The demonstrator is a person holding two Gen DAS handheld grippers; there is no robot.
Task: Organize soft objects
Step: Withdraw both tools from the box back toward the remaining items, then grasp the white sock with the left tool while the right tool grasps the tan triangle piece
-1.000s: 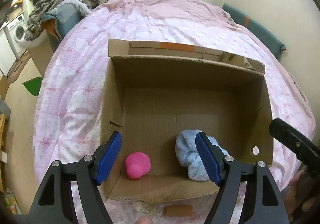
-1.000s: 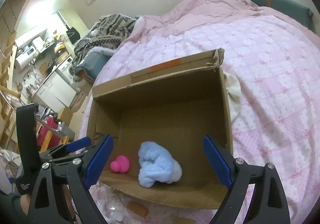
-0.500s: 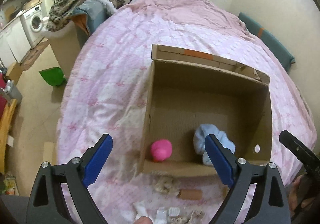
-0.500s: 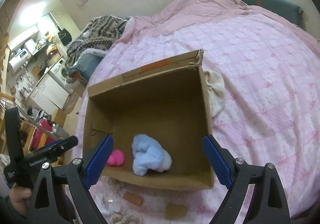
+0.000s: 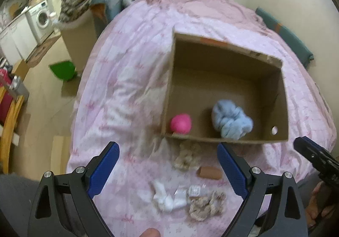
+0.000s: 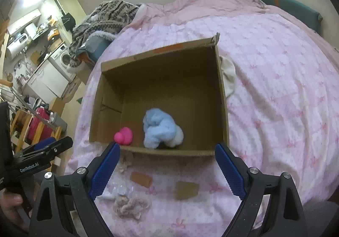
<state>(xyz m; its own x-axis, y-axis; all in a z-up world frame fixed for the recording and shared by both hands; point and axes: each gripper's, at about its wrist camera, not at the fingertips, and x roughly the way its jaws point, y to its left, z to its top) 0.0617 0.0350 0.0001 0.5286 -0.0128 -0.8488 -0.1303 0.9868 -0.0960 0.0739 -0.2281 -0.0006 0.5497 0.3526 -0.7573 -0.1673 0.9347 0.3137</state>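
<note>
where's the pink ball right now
In both wrist views the pink ball sits inside the cardboard box, in its near left corner, left of the light blue cloth.

The left black two-finger gripper with blue pads (image 5: 168, 165) is held wide apart, empty; the right one (image 6: 167, 166) likewise, both angled downward.

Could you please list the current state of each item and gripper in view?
Brown cardboard box: open, upright.
Pink round plush: inside box.
Light blue fluffy cloth: inside box, crumpled.
Beige knitted scrunchie: outside, on bedspread.
Left gripper: jaws open, empty.
Right gripper: jaws open, empty.
</note>
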